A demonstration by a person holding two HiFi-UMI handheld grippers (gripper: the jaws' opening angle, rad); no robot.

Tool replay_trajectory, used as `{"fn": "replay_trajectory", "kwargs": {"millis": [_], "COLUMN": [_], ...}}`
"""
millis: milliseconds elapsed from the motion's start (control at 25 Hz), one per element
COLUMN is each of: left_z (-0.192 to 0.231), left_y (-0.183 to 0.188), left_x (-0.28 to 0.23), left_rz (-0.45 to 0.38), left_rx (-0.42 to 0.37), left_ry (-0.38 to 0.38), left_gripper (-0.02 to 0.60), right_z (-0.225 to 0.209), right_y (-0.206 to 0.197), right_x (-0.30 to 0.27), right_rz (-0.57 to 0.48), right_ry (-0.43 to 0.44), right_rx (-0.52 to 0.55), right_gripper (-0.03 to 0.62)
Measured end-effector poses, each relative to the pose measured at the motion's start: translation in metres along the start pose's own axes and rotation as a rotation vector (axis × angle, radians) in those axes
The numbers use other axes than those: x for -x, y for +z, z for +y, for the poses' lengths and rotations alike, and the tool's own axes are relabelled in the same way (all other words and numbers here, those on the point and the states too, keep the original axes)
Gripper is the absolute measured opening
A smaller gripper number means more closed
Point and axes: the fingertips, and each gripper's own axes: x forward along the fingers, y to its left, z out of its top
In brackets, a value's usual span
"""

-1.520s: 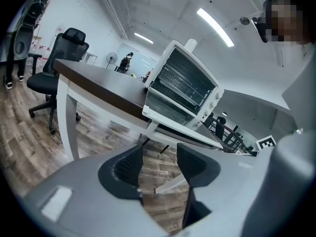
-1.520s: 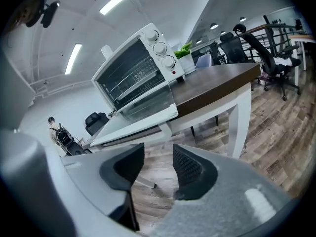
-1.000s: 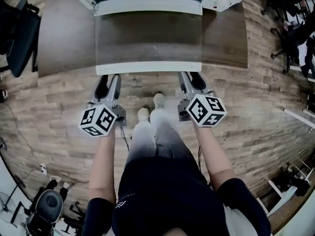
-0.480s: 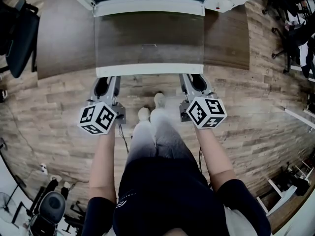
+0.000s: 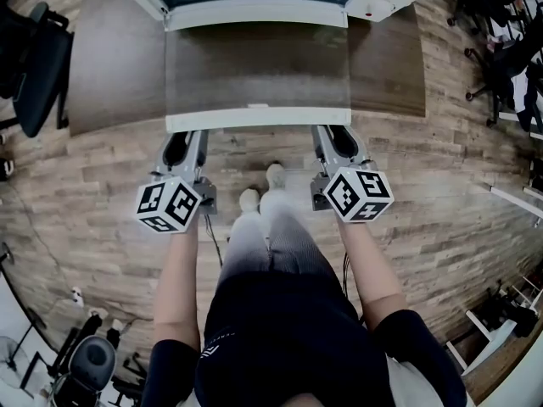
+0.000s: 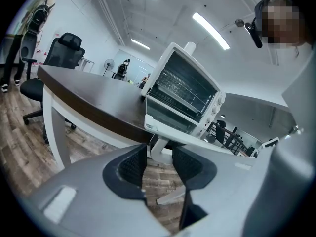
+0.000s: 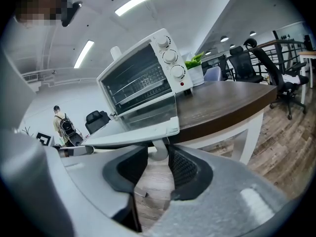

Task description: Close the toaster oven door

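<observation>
Toaster oven [image 6: 182, 90] on a dark surface [image 5: 110, 58], door [image 5: 257, 66] folded down flat, left gripper [image 5: 185, 138] and right gripper [image 5: 333, 136] under its front edge, jaws closing around the handle [image 6: 158, 148] posts, not yet pinching

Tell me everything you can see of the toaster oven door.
The toaster oven door stands fully open, lying flat out past the table edge, hinged at the toaster oven's bottom. It has a white frame round a clear glass pane. A white handle runs under its front edge; the left claw and right claw each straddle a handle post, jaws closing, not yet clamped.
</observation>
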Motion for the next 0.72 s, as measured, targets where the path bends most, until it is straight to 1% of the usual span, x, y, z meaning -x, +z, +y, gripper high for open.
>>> {"fn": "replay_trajectory", "kwargs": {"millis": [120,320,720], "left_z": [-0.004,-0.010,-0.026], "left_y": [0.007,0.017,0.041], "left_x": [0.005,0.012,0.020], "left_rz": [-0.015,-0.039,-0.080], "left_rx": [-0.006,-0.007,-0.028], "left_ry": [-0.011,-0.026,-0.050], "left_gripper": [0.176,0.176,0.173], "right_z": [0.004,0.007,0.015], "right_y": [0.006,0.015,0.038], "right_x": [0.005,0.014,0.026], "right_rz": [-0.016,-0.047,-0.087], "right_ry": [0.001,-0.007,0.013], "right_rx": [-0.001,-0.002,0.017], "right_gripper": [0.132,0.106,0.106]}}
